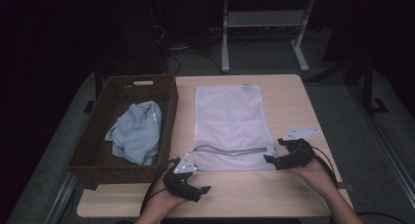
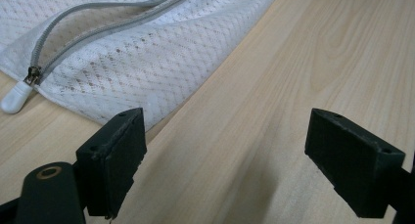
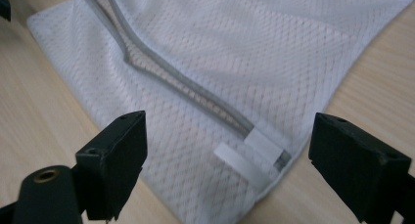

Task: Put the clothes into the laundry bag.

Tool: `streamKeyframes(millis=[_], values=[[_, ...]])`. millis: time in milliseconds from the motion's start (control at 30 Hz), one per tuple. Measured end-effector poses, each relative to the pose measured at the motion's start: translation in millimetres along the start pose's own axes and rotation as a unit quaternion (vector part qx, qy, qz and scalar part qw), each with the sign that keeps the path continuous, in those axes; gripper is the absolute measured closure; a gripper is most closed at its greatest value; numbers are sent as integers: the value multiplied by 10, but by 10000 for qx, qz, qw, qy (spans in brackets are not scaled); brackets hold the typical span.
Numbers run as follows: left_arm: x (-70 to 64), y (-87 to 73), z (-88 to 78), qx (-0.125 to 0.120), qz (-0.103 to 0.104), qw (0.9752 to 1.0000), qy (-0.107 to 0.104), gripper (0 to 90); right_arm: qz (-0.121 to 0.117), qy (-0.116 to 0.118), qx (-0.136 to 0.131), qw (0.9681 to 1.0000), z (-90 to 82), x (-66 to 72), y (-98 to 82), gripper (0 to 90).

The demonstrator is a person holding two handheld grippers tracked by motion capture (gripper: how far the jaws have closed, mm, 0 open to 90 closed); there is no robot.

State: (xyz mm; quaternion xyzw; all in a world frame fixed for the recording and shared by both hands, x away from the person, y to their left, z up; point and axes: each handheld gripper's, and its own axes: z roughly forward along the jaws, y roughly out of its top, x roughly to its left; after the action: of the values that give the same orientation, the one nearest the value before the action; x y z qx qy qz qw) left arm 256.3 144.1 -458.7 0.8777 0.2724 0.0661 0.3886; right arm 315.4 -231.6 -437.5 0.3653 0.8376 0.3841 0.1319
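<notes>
High view: a white mesh bag [image 1: 230,123] lies on the surface [image 1: 288,97], its grey zipper [image 1: 230,150] partly undone; no writing is legible. Left gripper [image 2: 225,160] stands wide open and empty near the bag's corner. Right gripper [image 3: 227,165] gapes over its other corner, gripping nothing.

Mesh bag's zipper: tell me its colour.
Grey, on the white mesh bag; the zipper shows best in the right gripper view.

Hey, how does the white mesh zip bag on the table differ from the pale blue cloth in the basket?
The white mesh laundry bag lies spread flat on the light wooden table; the pale blue-grey cloth sits crumpled in a heap inside the dark brown woven basket. The bag is see-through netting with a grey zipper, partly open; the cloth looks solid, with no fastening visible. The bag covers more area than the bunched cloth. Both are soft fabric, and neither is gripped.
</notes>
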Motion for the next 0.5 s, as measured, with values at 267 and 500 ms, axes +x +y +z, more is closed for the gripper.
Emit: streamKeyframes(millis=[267,500], values=[[0,3,6,-8,5,10000,-4,149,69,58,18,10000,81,-91,216,236],[2,1,6,18,-12,10000,-4,149,76,29,69,9999,124,-163,344,308]])
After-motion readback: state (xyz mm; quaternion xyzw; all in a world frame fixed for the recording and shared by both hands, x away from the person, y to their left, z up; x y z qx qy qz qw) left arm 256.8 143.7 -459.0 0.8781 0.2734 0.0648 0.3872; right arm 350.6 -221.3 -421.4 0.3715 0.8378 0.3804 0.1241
